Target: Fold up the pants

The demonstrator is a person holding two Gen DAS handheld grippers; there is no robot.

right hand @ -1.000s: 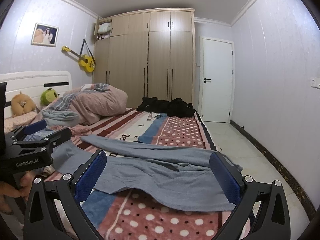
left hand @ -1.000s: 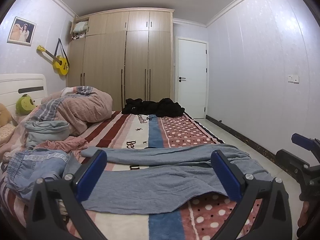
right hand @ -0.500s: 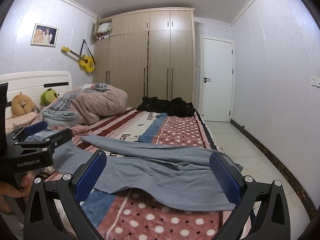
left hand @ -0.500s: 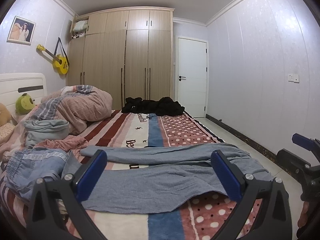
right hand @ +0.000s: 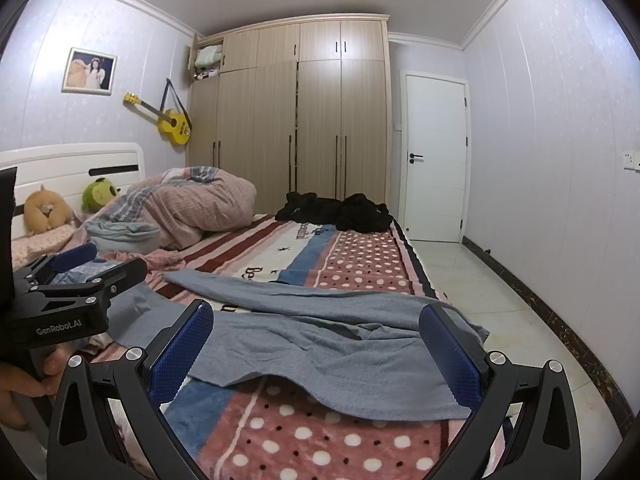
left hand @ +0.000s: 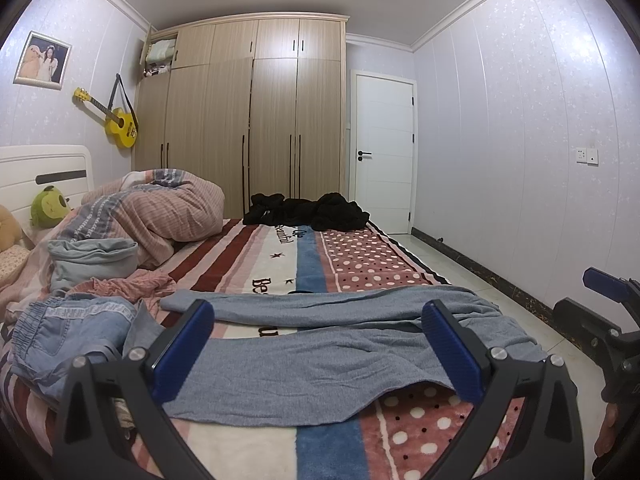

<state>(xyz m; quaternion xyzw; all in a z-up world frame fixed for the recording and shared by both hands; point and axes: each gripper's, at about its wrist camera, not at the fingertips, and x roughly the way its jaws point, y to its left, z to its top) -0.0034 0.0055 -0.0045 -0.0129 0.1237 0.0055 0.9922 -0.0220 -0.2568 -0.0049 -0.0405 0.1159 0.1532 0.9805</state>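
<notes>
Grey-blue pants (left hand: 320, 364) lie spread flat across the near end of the bed, both legs running left to right; they also show in the right wrist view (right hand: 332, 344). My left gripper (left hand: 318, 350) is open and empty, held above the pants near the bed's front edge. My right gripper (right hand: 316, 354) is open and empty, above the pants' right part. The right gripper also shows at the right edge of the left wrist view (left hand: 604, 312); the left gripper also shows at the left of the right wrist view (right hand: 76, 280).
Light denim jeans (left hand: 76, 332) and a pink garment (left hand: 124, 284) lie left of the pants. A folded teal cloth (left hand: 94, 258), a bunched duvet (left hand: 160, 208) and black clothes (left hand: 308, 210) lie farther back. Tiled floor (right hand: 480, 300) runs along the bed's right side.
</notes>
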